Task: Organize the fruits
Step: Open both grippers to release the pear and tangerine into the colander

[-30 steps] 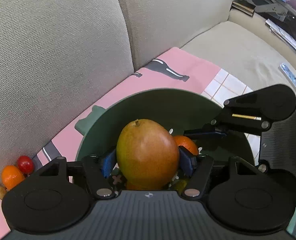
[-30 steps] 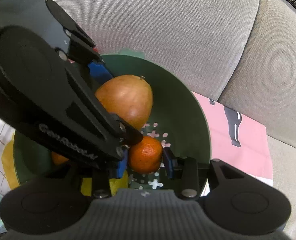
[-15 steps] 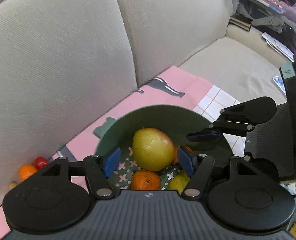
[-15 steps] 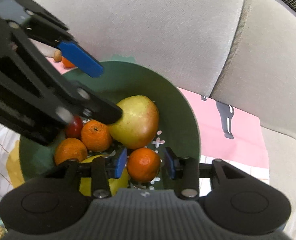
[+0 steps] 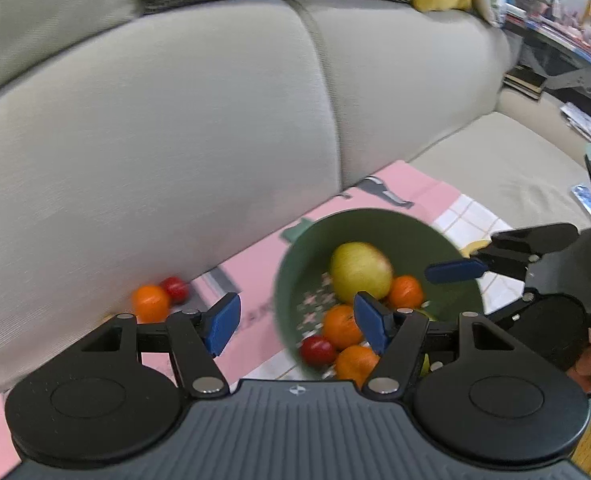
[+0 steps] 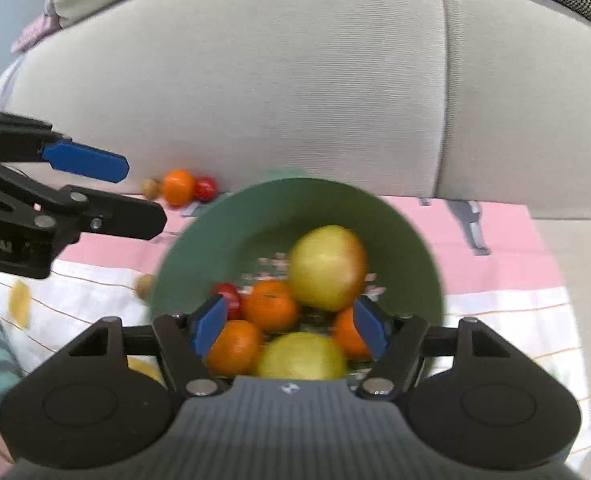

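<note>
Mango point(image 5: 360, 270) now released into green bowl point(image 5: 291, 280), out of left gripper point(image 5: 297, 322), spread empty; right gripper point(image 6: 290, 328) just opened off orange point(image 6: 345, 340), nothing gripped.

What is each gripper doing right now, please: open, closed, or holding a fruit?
Left gripper: open, holding nothing.
Right gripper: open, its jaws have just been opening above the green bowl, holding nothing.
</note>
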{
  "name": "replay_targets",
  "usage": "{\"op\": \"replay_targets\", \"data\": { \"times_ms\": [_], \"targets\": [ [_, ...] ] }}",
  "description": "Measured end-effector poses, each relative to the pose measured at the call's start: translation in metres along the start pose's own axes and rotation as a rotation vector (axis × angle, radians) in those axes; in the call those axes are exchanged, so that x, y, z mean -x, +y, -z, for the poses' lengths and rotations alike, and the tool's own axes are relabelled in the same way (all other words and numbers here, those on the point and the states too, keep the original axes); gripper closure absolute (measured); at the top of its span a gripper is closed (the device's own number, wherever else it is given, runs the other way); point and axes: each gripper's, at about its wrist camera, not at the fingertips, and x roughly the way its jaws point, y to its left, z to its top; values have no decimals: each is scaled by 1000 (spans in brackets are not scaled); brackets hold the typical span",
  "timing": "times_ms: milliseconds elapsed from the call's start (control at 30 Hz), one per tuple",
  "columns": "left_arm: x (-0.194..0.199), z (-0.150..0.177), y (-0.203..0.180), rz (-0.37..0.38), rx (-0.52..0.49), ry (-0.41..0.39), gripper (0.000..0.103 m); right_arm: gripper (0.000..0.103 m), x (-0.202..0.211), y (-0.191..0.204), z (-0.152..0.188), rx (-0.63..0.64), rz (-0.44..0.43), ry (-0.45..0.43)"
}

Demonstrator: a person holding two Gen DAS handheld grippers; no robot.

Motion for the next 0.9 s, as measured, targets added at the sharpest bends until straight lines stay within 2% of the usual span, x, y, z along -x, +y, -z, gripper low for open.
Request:
{"op": "replay_targets", "data": {
  "times_ms": [167,400,633,900],
  "targets": [
    [19,16,15,-73,25,0,27,31,1,39,7,-9,-57,-6],
    [47,44,40,-123,96,-7,27,25,0,74,12,19,-90,-7],
    [62,63,69,-149,179,-22,27,9,2,108,8,77,-66,-21],
    [71,66,106,-155,272,-66,27,6,-8,135,-11,154,2,-66]
  ]
}}
